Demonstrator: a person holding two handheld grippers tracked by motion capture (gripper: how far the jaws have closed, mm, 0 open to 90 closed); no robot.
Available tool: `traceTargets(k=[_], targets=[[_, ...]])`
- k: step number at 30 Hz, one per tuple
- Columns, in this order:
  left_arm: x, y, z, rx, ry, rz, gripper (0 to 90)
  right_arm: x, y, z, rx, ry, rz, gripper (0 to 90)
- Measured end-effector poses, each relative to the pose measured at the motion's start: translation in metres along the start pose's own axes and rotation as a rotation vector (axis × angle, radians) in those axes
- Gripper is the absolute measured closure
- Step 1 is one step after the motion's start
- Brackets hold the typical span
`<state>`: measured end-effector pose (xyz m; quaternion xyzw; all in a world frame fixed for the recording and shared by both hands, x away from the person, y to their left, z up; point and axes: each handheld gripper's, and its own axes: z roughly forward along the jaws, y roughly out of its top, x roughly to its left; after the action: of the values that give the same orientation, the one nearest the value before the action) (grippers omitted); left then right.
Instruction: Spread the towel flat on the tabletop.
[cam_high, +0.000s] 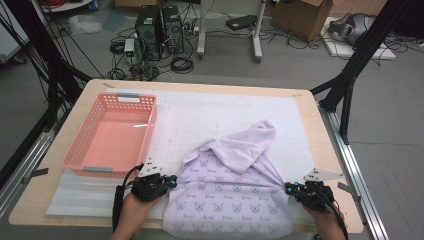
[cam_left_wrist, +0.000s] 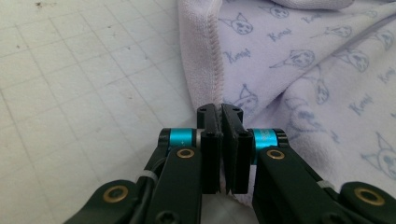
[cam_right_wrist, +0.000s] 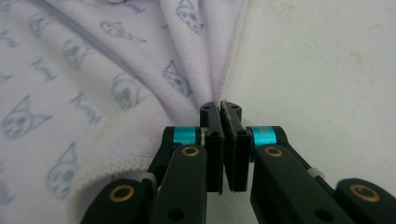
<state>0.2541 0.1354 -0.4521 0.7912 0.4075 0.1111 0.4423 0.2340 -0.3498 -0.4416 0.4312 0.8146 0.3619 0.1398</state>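
Note:
A lilac towel (cam_high: 230, 197) printed with small cat faces lies crumpled on the white gridded mat (cam_high: 210, 112), its near part hanging over the table's front edge. My left gripper (cam_high: 172, 181) sits at the towel's left hem, jaws pressed together on the stitched edge (cam_left_wrist: 205, 88). The left gripper (cam_left_wrist: 221, 112) has the towel (cam_left_wrist: 299, 65) spreading off to its right. My right gripper (cam_high: 288, 188) is at the opposite hem. In the right gripper view, this gripper (cam_right_wrist: 221, 108) pinches the edge of the bunched towel (cam_right_wrist: 93, 79).
A pink plastic basket (cam_high: 80, 140) with nothing in it stands on the table's left half, just beyond my left hand. Bare mat (cam_right_wrist: 327, 60) lies right of the towel. Black frame legs, computers and cables stand on the floor beyond the wooden table (cam_high: 30, 200).

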Motion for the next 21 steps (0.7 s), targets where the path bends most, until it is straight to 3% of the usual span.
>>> traceTargets(k=[1,3,8,12,17,21], targets=[[0.000,0.001,0.001,-0.007,0.007,-0.004,79.6,0.001,0.000,-0.001,-0.007,0.005,-0.008,84.2],[0.001,0.003,0.003,-0.021,0.013,-0.011,65.8,0.001,0.001,-0.003,-0.040,-0.014,-0.009,69.0],[0.001,0.016,0.003,-0.103,-0.015,0.022,51.6,-0.002,0.006,-0.007,-0.125,-0.050,-0.001,61.9],[0.001,0.032,0.010,-0.136,-0.038,0.037,47.3,-0.001,0.010,-0.005,-0.142,-0.058,-0.011,58.0],[-0.002,0.053,0.034,-0.150,-0.058,0.110,45.0,-0.003,0.017,0.004,-0.138,-0.058,-0.013,52.7],[-0.008,0.070,0.051,-0.133,-0.109,0.162,45.6,-0.003,0.019,0.006,-0.130,-0.057,-0.019,50.2]])
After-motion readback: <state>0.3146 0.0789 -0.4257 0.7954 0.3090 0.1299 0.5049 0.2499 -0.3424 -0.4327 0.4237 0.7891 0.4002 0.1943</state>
